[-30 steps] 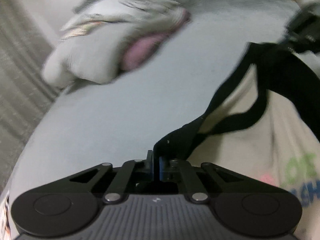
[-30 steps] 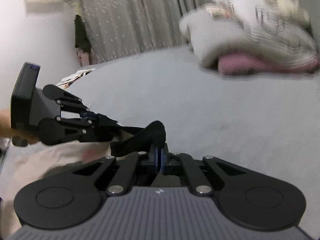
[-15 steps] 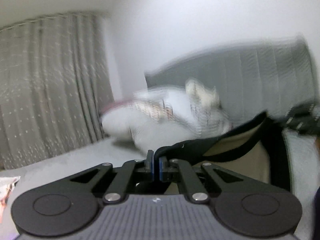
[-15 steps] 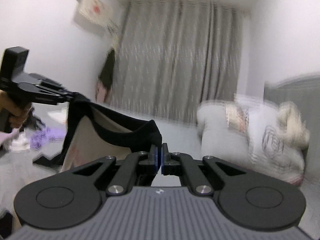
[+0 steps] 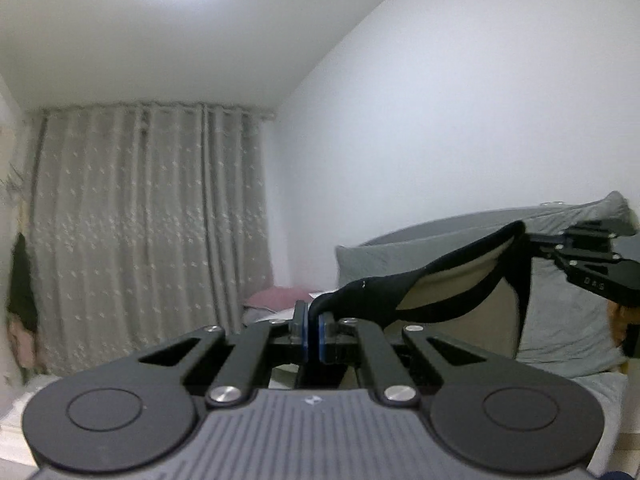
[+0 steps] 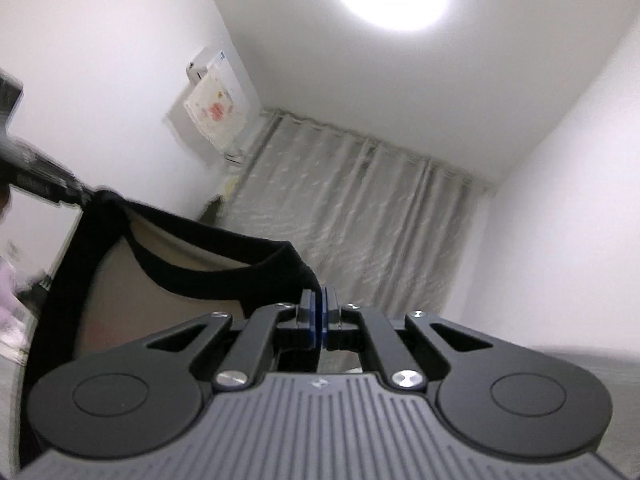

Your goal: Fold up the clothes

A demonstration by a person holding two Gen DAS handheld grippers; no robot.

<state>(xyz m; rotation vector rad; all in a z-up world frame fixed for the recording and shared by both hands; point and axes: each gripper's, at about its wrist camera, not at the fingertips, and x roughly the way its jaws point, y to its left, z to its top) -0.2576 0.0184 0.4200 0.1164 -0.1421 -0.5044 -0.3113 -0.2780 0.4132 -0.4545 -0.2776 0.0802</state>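
Observation:
A cream top with black trim (image 5: 452,284) hangs in the air, stretched between both grippers by its black edge. In the left wrist view my left gripper (image 5: 313,320) is shut on the black trim, which bunches just above the pads. The fabric runs right to my right gripper (image 5: 530,240), which pinches the other end. In the right wrist view my right gripper (image 6: 319,312) is shut on the trim. From there the cream top (image 6: 132,280) sags leftward to the blurred left gripper (image 6: 76,196). The lower part of the top is hidden below the gripper bodies.
A grey curtain (image 5: 140,232) covers the far wall. Grey pillows (image 5: 560,320) lean on the headboard behind the top, with a pink pillow (image 5: 280,294) beside them. The grey bed (image 6: 580,360) lies below. A wall unit draped with a cloth (image 6: 216,108) sits high on the left.
Both grippers have lifted the top off the bed and tipped upward. The views swung from the bedcover and pillows to the walls, curtain and ceiling. Both grips held throughout.

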